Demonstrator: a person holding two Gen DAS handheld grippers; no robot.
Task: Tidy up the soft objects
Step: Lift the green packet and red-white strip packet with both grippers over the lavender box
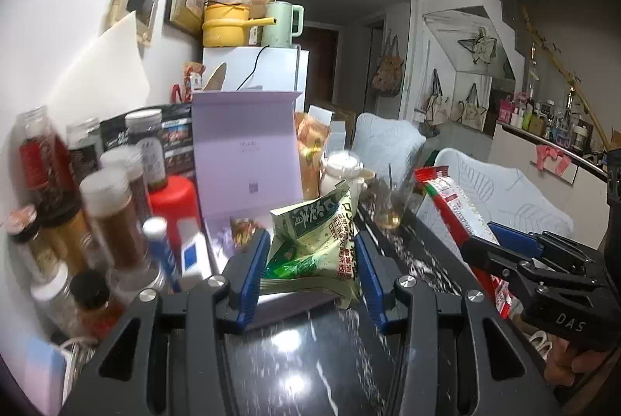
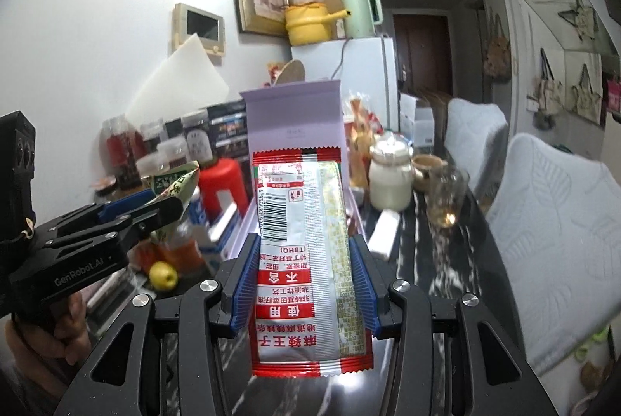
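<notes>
My left tool (image 1: 310, 264) has black arms and ribbed blue pads, and so does my right tool (image 2: 304, 284). The packet (image 1: 314, 245) in the left one is green with pale cream panels and dark print. The sachet (image 2: 306, 260) in the right is silver-white with red bands, red borders and a black barcode. The desk (image 1: 310, 357) is glossy black with white veins. The box (image 1: 248, 152) is plain lilac; the pot (image 1: 225, 23) is yellow, the kettle (image 1: 281, 23) pale green.

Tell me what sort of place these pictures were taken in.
Most likely a lived-in home, at a dining or kitchen table. A white fridge carries a yellow pot and a green kettle, spice jars crowd the dark marble tabletop, and covered chairs stand alongside.
</notes>
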